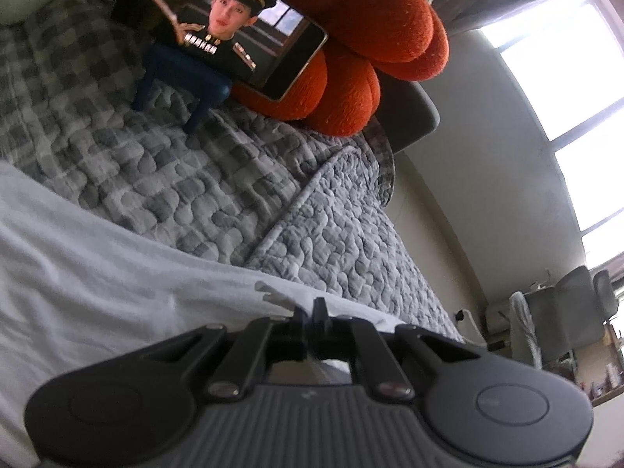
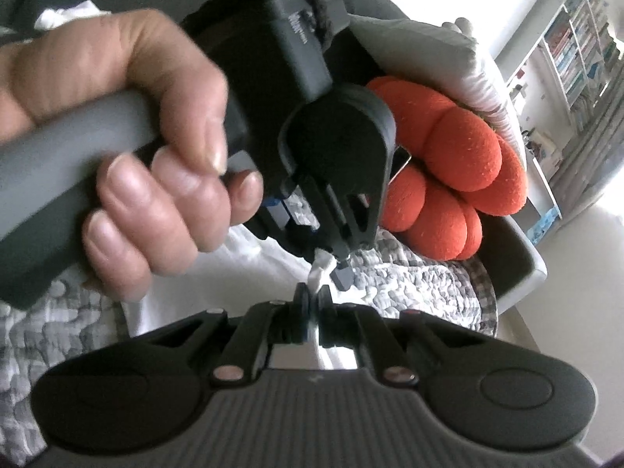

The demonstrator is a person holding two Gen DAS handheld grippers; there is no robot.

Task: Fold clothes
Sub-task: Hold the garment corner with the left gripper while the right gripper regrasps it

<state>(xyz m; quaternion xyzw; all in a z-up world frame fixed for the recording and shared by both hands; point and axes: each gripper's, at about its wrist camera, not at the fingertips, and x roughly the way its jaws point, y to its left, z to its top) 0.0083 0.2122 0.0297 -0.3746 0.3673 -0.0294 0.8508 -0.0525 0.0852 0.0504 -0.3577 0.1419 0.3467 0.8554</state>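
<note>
Grey-and-white checked quilted bedspread [image 1: 187, 195] carries the white cotton garment [image 1: 85, 273], spread near the orange plush cushion [image 1: 370, 39]. Left hand-held gripper [image 2: 341, 259] and right hand-held gripper [image 2: 312, 298] are both clamped on one bunched edge, tips nearly touching. Judged step: carrying a fold; next, lay the edge down squarely.

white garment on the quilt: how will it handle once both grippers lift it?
Likely floppy: the white garment lies in soft wrinkles on the quilt. Probably light, since the right gripper and left gripper each hold it by a small pinched bit. Expect sag between the grips.
</note>
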